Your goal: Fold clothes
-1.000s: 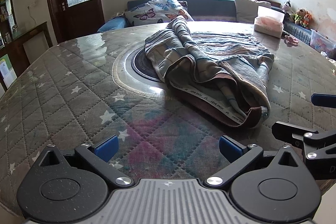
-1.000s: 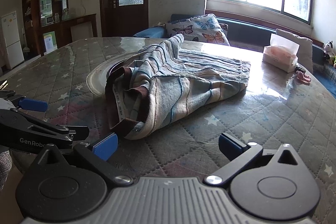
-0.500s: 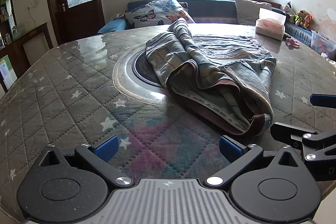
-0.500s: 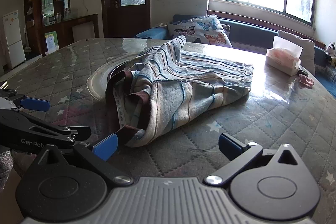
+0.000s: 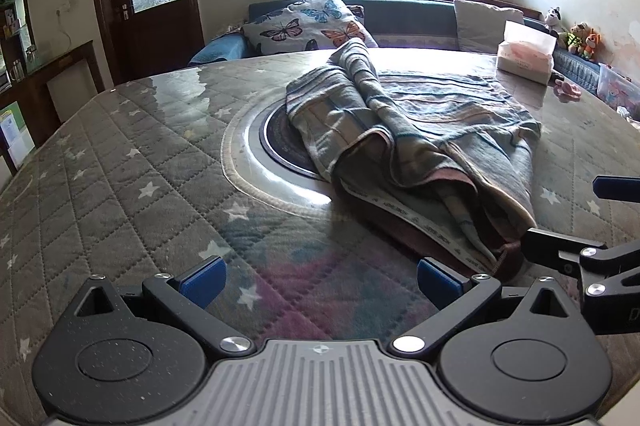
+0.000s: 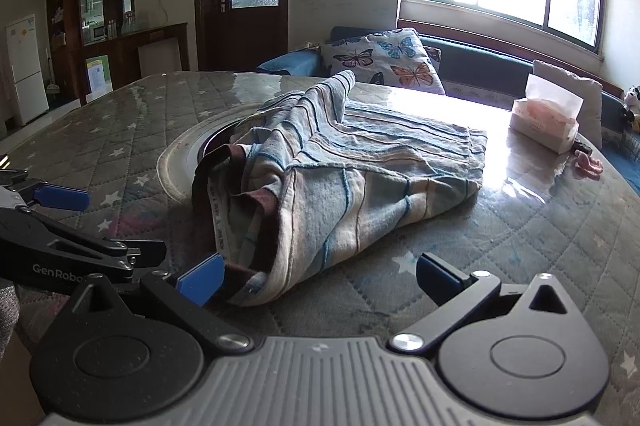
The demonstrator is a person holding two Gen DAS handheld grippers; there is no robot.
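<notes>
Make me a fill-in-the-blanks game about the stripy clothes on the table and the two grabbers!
1. The striped garment lies in a crumpled heap on the star-patterned ____.
2. Both the left gripper and the right gripper have their jaws ____, holding nothing.
3. The pillow behind the table is printed with ____.
4. The tissue box stands on the table on the side nearer the ____ gripper.

Missing words: table; open; butterflies; right
</notes>
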